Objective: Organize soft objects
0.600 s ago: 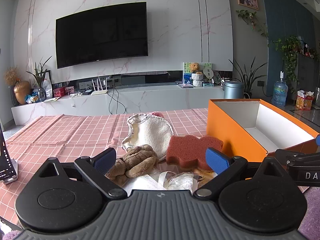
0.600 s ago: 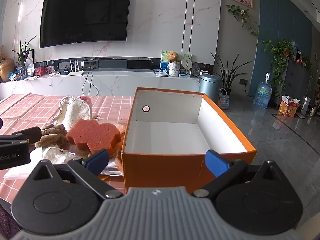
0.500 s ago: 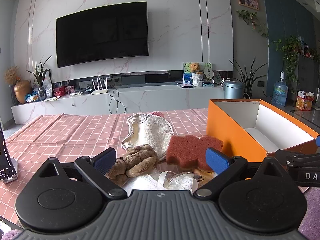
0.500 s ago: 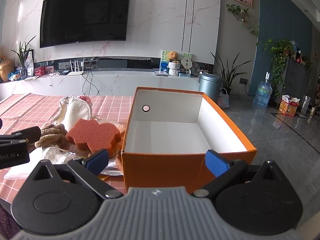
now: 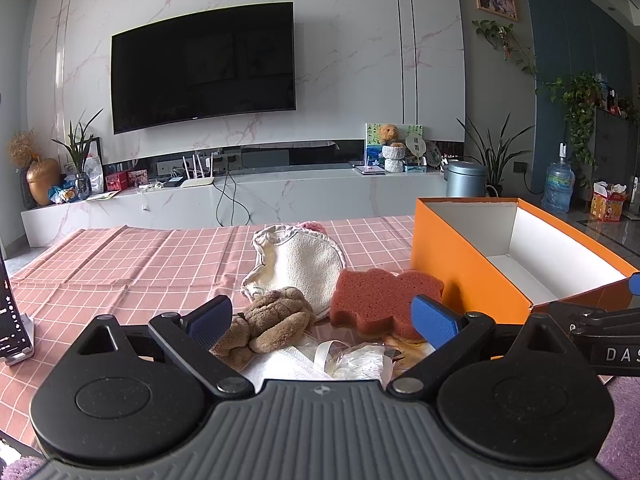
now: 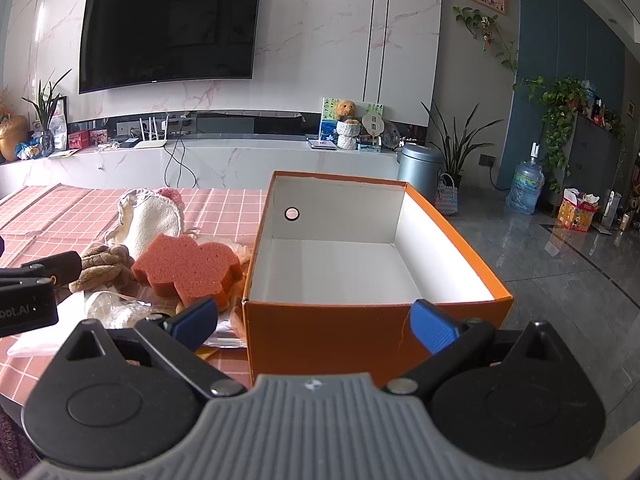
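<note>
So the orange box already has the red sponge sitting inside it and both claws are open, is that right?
Not quite. The orange box holds nothing; the right wrist view shows its bare white floor. The red sponge lies on the checked tablecloth just left of the box, beside the brown plush toy. The rest holds: the left claw and right claw are both open.

A black television [image 5: 203,66] hangs above a marble console [image 5: 240,196]; a water jug [image 6: 528,188] stands near plants

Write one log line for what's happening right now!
left gripper: open, facing brown plush toy | right gripper: open, facing orange box | box: empty
</note>
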Tool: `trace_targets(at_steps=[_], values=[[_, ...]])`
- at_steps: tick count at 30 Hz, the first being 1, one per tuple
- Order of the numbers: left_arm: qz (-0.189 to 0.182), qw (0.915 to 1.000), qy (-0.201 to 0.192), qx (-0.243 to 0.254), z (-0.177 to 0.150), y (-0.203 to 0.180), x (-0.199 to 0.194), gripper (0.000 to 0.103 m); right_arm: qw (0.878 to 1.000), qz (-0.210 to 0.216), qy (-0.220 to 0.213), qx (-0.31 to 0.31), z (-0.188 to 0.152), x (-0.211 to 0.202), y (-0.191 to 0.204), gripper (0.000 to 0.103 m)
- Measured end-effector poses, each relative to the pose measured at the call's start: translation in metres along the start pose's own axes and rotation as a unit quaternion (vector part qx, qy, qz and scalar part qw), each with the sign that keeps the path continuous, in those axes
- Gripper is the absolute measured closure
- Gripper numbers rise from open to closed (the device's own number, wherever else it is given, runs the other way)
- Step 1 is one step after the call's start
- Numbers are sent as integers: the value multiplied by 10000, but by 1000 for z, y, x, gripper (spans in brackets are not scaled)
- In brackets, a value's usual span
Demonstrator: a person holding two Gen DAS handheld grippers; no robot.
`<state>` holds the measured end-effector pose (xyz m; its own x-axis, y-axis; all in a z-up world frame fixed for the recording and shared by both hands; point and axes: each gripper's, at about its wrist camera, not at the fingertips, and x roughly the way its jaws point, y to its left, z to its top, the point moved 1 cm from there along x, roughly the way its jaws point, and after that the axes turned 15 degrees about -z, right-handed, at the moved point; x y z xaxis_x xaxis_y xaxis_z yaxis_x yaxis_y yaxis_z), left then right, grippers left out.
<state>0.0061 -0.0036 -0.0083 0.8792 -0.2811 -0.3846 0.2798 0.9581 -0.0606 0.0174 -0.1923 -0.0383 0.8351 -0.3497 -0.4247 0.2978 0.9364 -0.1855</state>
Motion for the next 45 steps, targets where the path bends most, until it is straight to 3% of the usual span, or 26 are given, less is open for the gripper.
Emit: trace_targets(at_steps=[45], values=[[-30,10000,36,17,-3,-5,0,0,9999,-9,121,-37,-3,1,0,2]])
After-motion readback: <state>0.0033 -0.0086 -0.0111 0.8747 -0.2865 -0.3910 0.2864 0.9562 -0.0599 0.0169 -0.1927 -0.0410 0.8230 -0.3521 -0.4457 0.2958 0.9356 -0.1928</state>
